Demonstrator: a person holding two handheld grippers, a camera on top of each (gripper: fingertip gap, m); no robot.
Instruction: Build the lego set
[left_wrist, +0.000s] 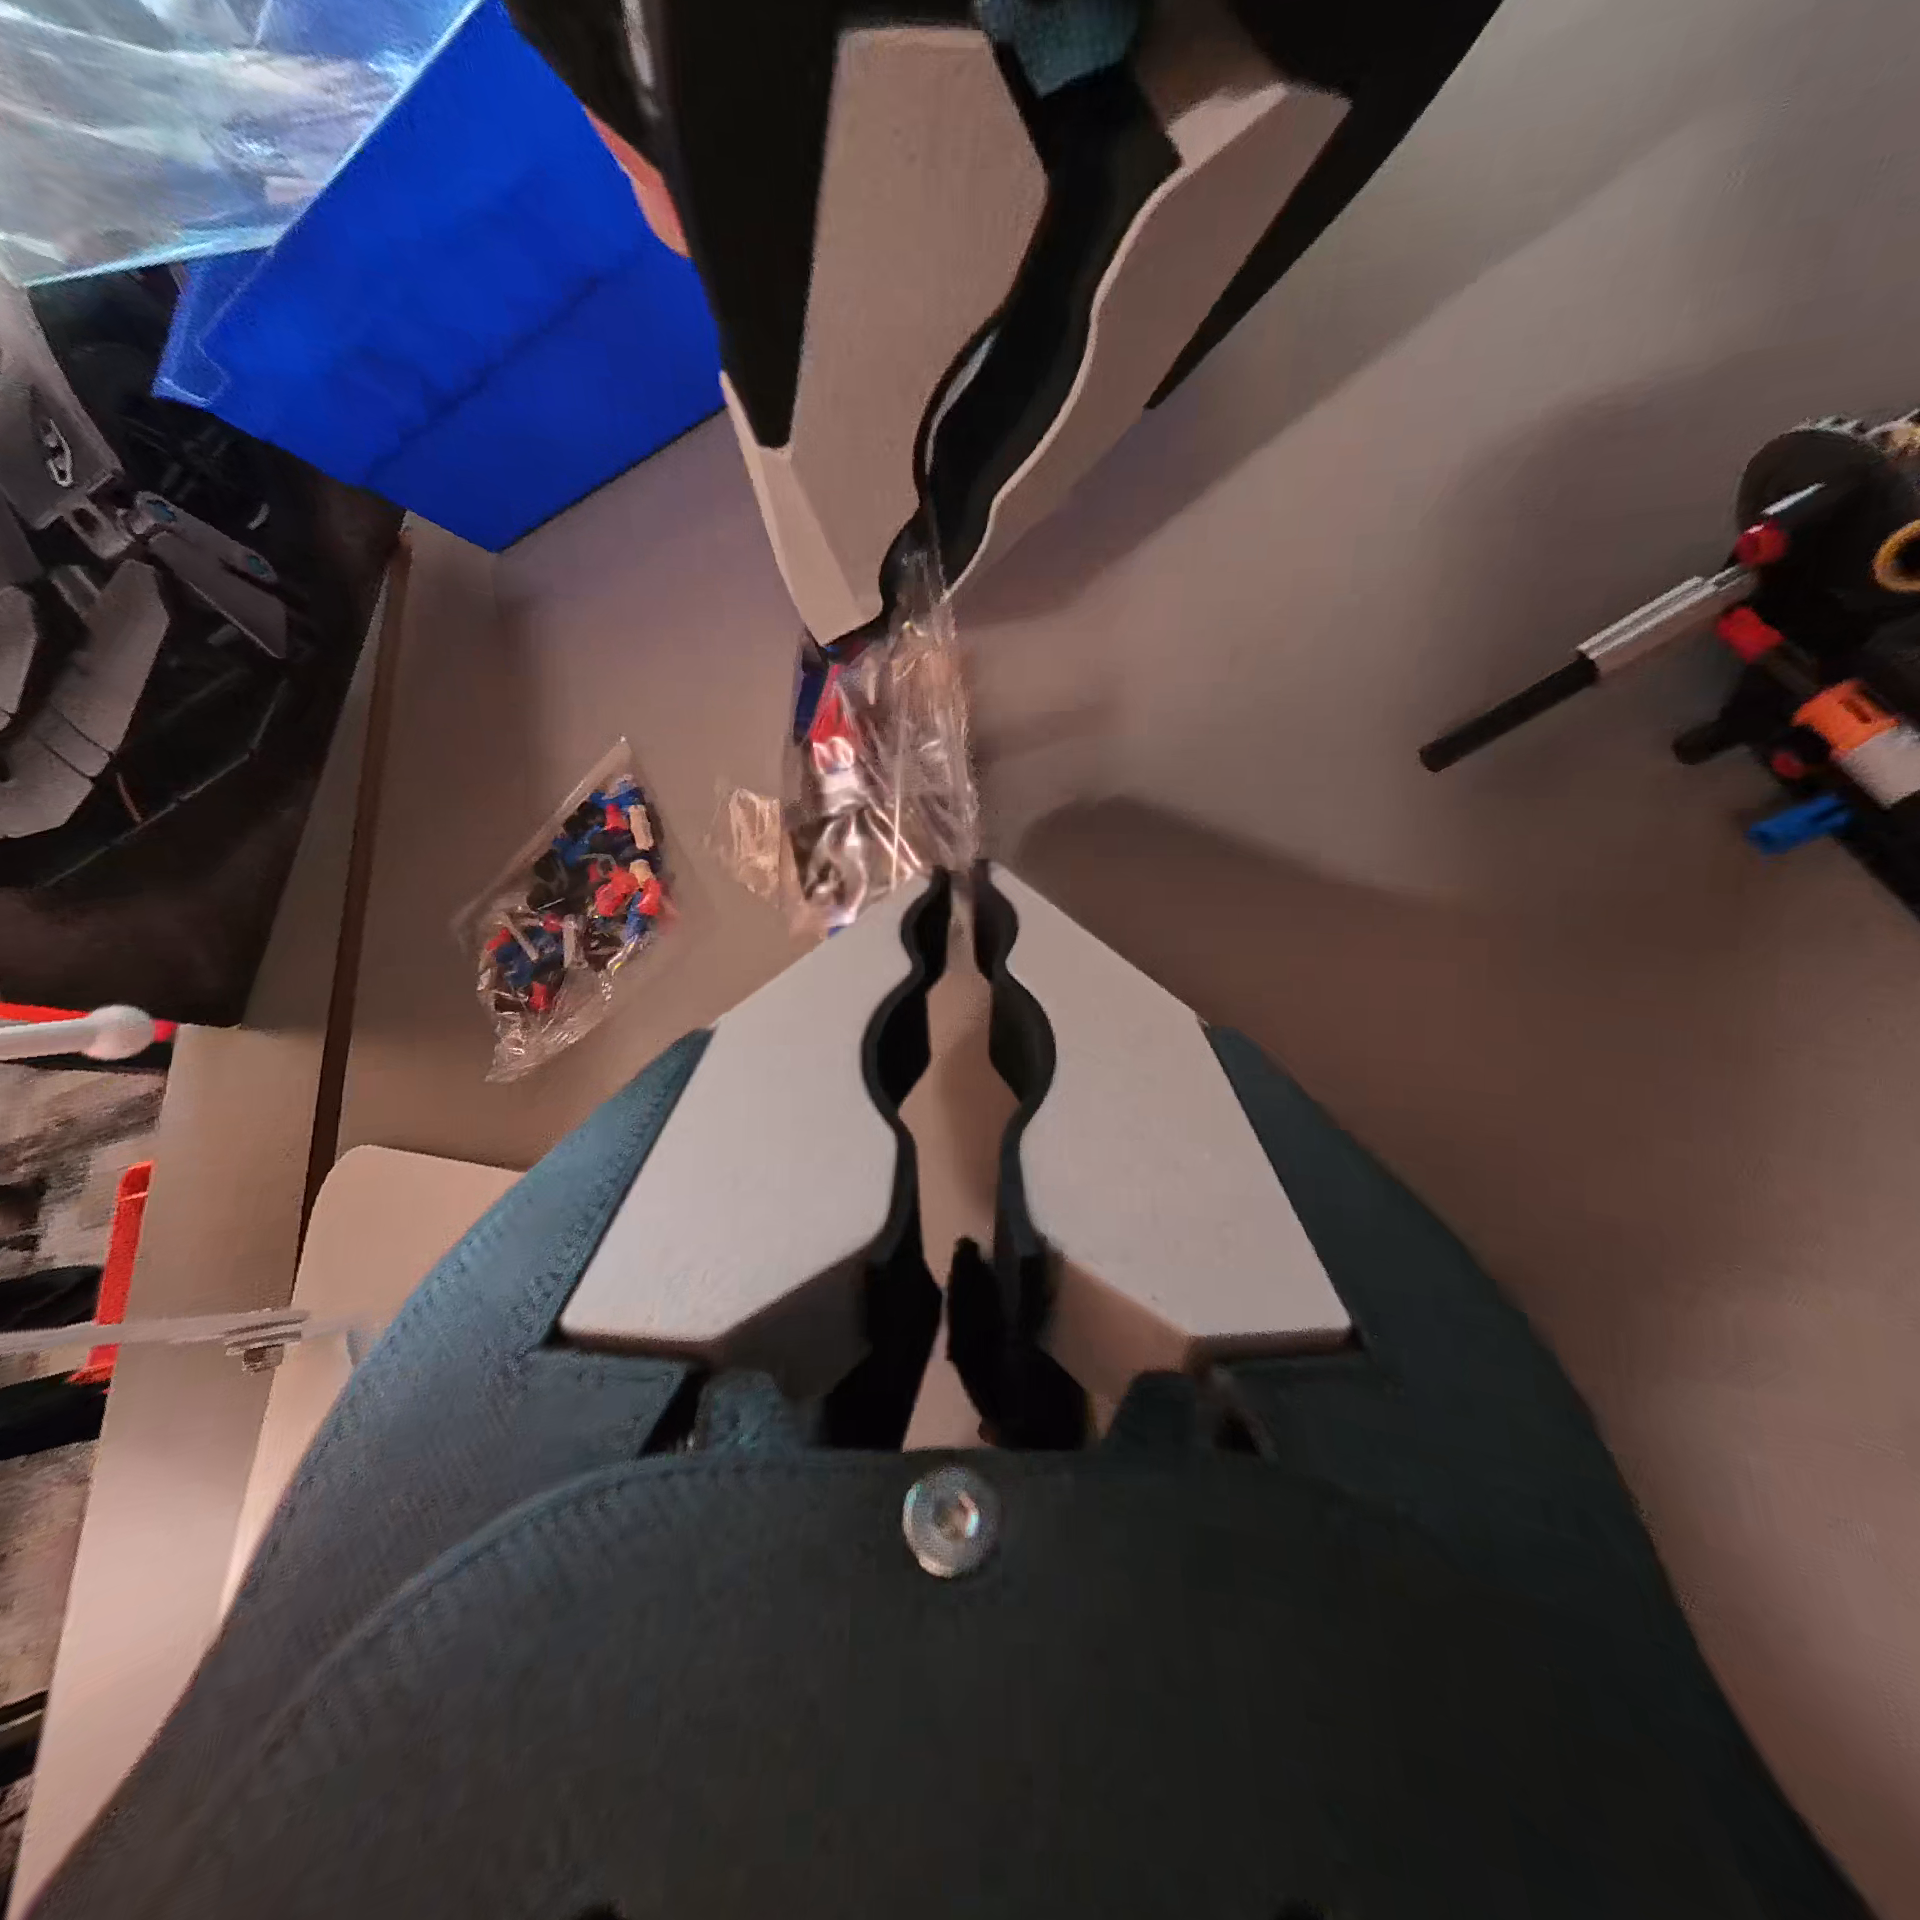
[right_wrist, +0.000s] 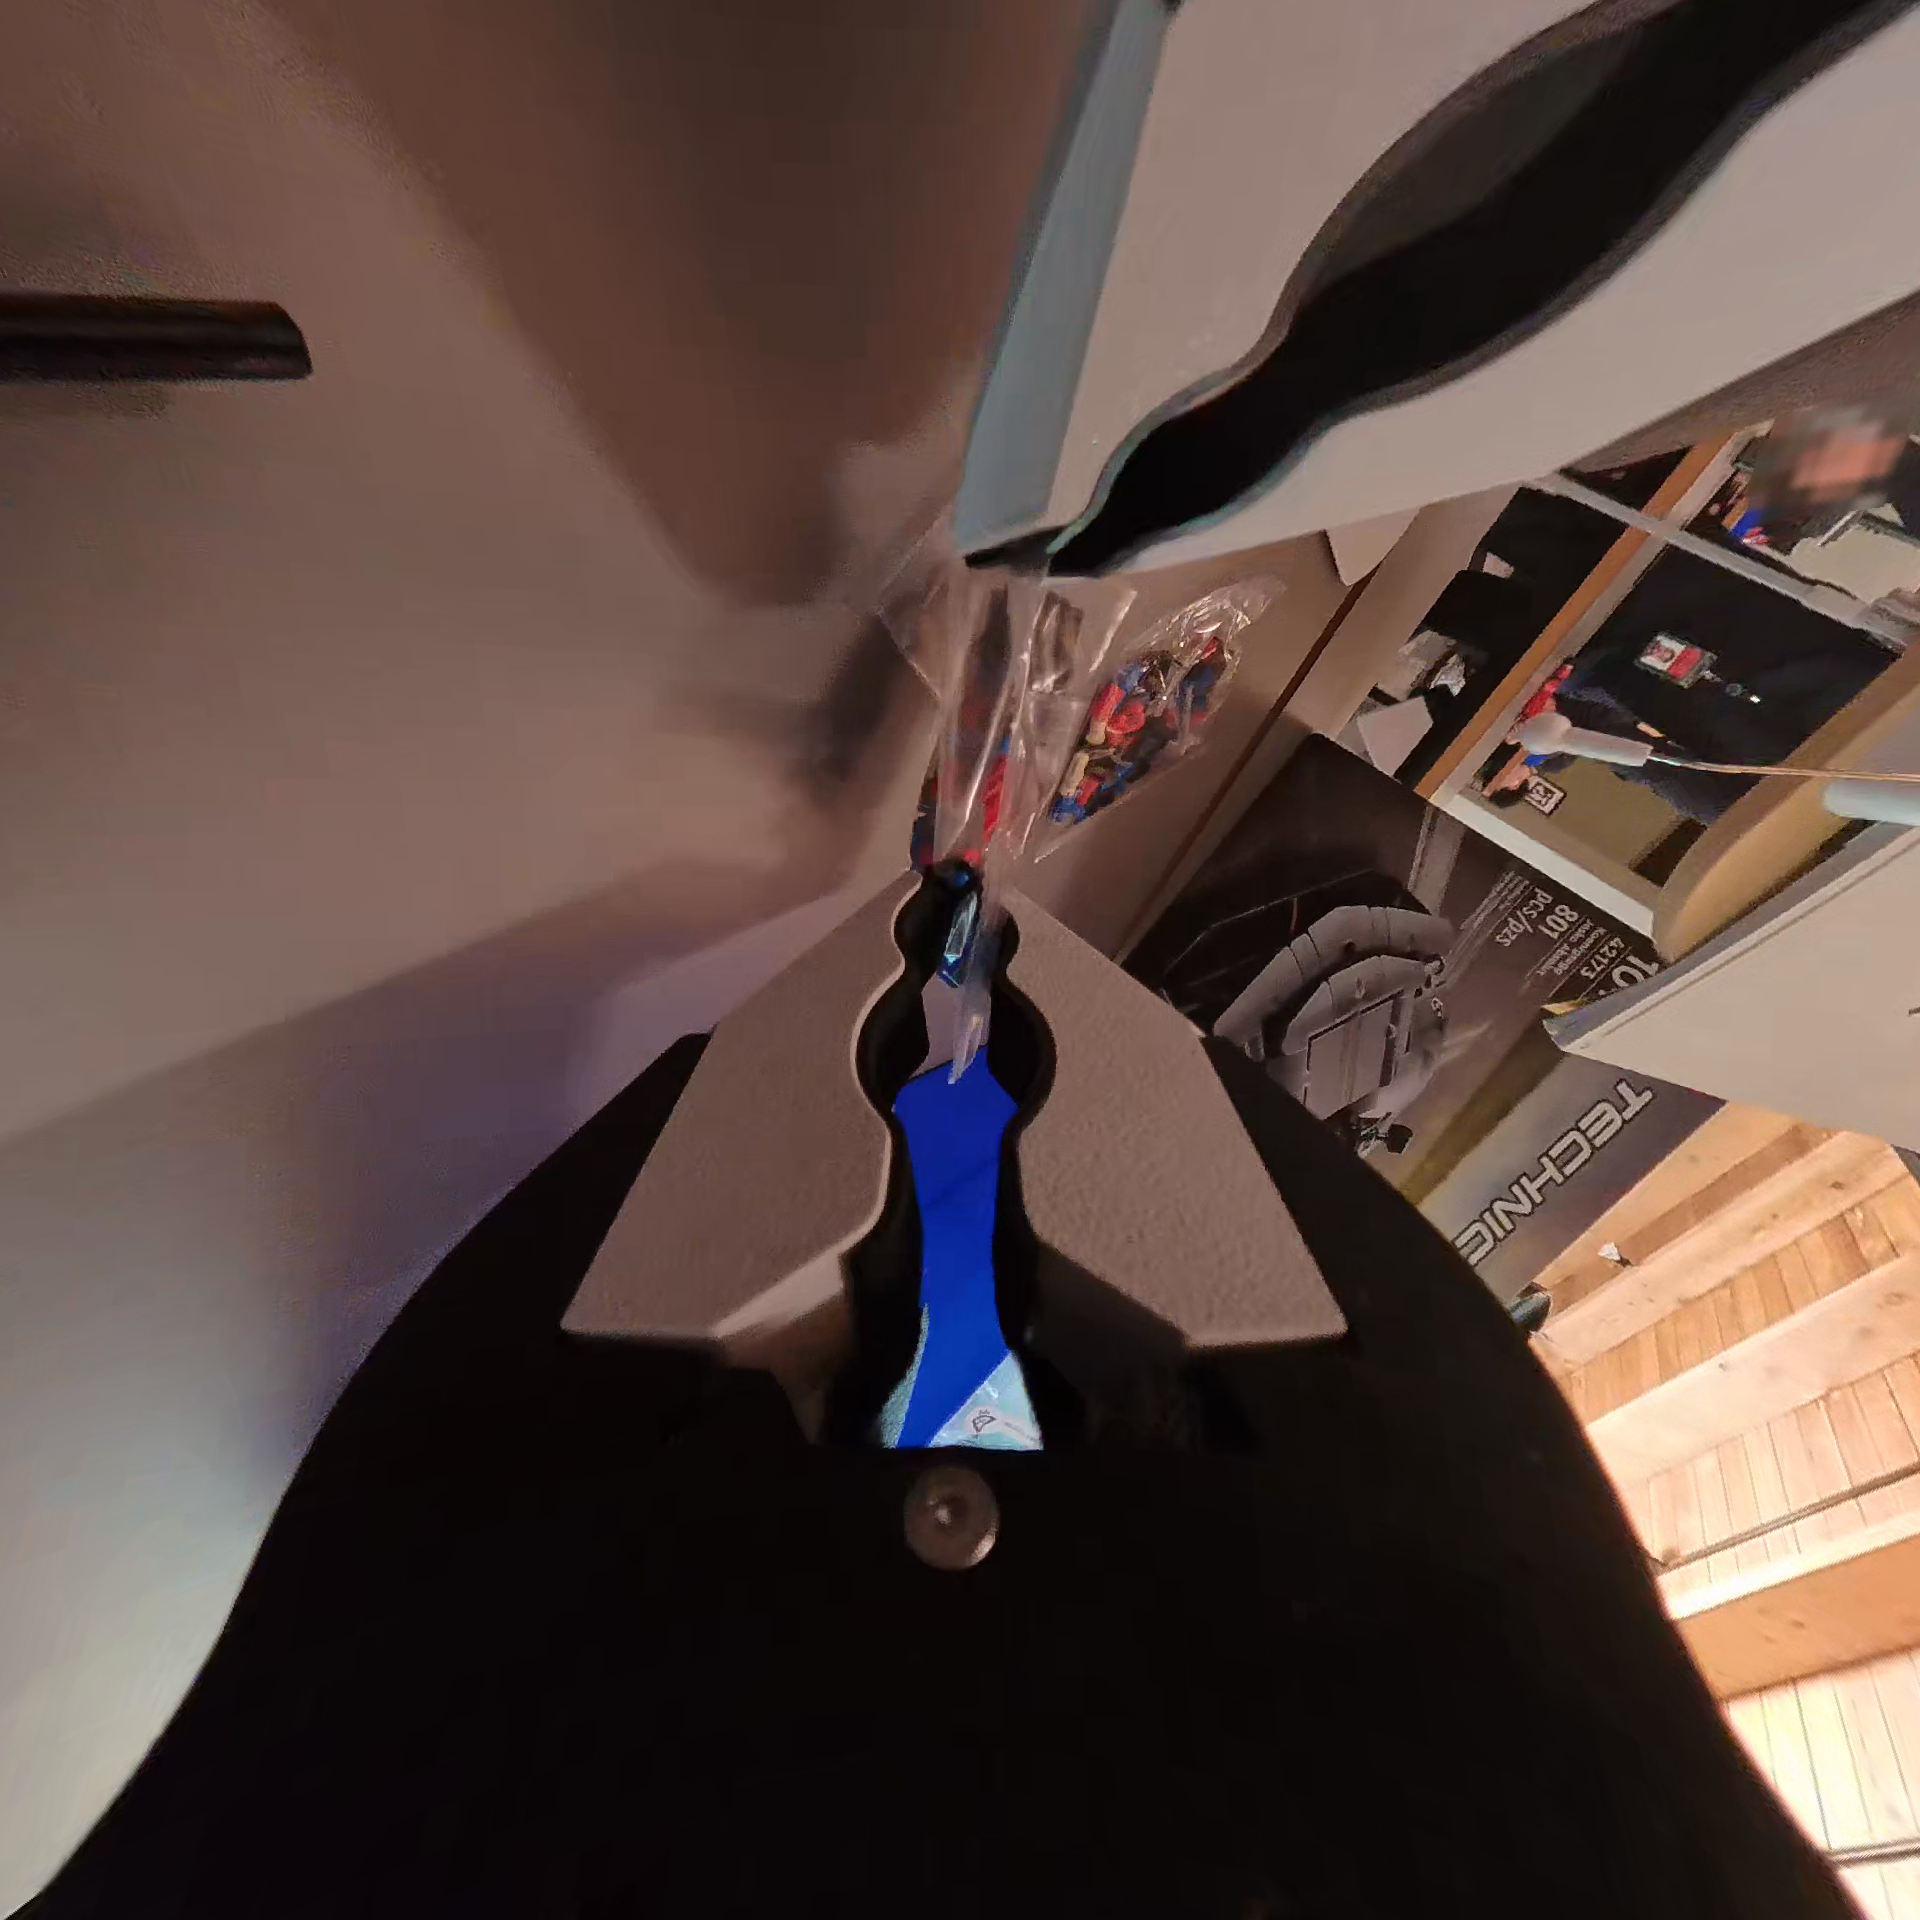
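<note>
Left tongs (left_wrist: 961, 883): pinching clear parts bag (left_wrist: 883, 769), raised above counter (left_wrist: 1351, 1039). Right tongs (right_wrist: 961, 904): pinching the bag's opposite end. Second parts bag (left_wrist: 577, 914): on counter. Partial lego model (left_wrist: 1829, 644): counter, right.

surface: pale grey table (left_wrist: 1351, 1143), matte | far left of the left tool (left_wrist: 961, 883): clear bag of small red, blue and black parts (left_wrist: 577, 904), flat on table | beyond it: blue bin (left_wrist: 447, 332) at table's far corner | far right: partly built model (left_wrist: 1808, 665), black rod pointing toward the tool
</note>
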